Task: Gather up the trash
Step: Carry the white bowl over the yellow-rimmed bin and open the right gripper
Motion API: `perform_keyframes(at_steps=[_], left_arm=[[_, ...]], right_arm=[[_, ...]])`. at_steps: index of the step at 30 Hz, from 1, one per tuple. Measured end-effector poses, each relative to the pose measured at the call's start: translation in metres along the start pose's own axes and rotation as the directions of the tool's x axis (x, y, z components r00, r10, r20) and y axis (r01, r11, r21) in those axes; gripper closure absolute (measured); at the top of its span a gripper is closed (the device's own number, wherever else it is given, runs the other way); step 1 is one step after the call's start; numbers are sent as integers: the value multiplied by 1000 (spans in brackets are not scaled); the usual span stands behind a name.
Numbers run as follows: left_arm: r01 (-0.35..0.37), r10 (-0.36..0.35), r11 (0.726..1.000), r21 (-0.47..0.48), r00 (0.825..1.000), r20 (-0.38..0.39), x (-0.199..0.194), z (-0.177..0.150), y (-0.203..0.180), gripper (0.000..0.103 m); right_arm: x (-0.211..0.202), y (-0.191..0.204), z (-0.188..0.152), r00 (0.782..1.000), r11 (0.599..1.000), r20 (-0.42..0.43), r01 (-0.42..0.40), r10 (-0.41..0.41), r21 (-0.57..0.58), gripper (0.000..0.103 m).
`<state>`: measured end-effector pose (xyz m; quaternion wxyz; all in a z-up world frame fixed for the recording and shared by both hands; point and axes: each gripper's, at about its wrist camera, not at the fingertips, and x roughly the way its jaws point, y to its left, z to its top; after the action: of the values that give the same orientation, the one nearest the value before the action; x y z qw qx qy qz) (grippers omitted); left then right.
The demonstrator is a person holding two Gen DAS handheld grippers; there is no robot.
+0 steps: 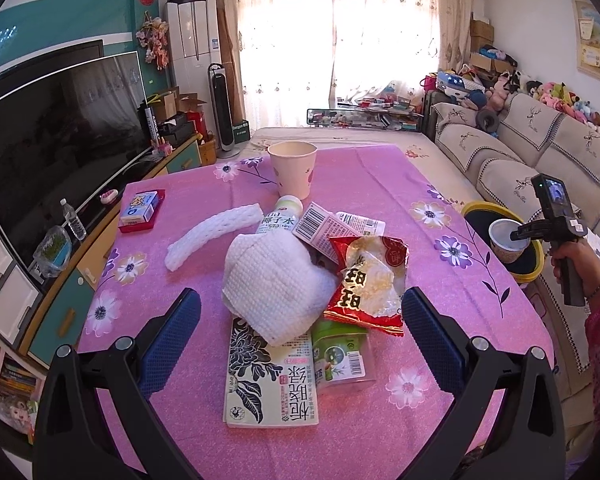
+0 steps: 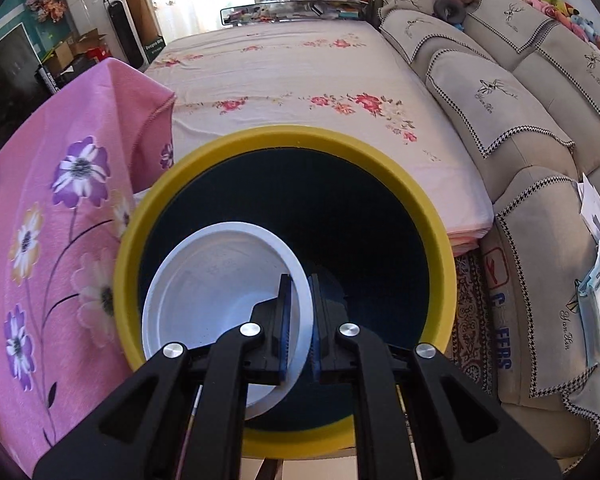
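Observation:
My left gripper (image 1: 300, 300) is open, its blue pads either side of a trash pile on the pink flowered tablecloth (image 1: 419, 184): a crumpled white paper towel (image 1: 276, 276), a red snack bag (image 1: 369, 280), a white bottle (image 1: 280, 220), a black-and-white carton (image 1: 272, 384), a green package (image 1: 341, 356), a white foam net (image 1: 212, 236) and a pink paper cup (image 1: 292, 168). My right gripper (image 2: 300, 280) is shut on the rim of a white paper cup (image 2: 220, 280), held over the yellow-rimmed trash bin (image 2: 284, 138). Both also show in the left wrist view, the cup (image 1: 507, 236) above the bin (image 1: 483, 208).
A small box on a red tray (image 1: 140, 210) lies at the table's far left. A TV (image 1: 52, 140) stands left, a sofa (image 2: 519, 128) right, and a bed with a floral sheet (image 2: 300, 68) behind the bin.

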<state>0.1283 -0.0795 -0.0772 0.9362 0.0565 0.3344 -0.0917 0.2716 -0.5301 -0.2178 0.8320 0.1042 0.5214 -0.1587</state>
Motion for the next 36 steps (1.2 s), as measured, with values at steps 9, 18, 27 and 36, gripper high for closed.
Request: perform_keyframes(at_steps=[9,18,27,36], left_arm=[[22,-21,999,44,999,-27,18,9,-25,4],[88,-84,993,81,995,-59,35,12,-48,4],[163,-153,970,178,986,-70,50,12,-65,4],[147,-120,961,236,985,-125,81,21,-68,4]], right_arm=[[36,-6,13,1000,1000,-23,3,-2,18,72],[-13,19,-8,997,998,82,-5,10,-66,64],[-47,35,-25,989,992,128,-61,75,-114,58],[-60,41,-35,983,988,146,-92,110,-127,55]])
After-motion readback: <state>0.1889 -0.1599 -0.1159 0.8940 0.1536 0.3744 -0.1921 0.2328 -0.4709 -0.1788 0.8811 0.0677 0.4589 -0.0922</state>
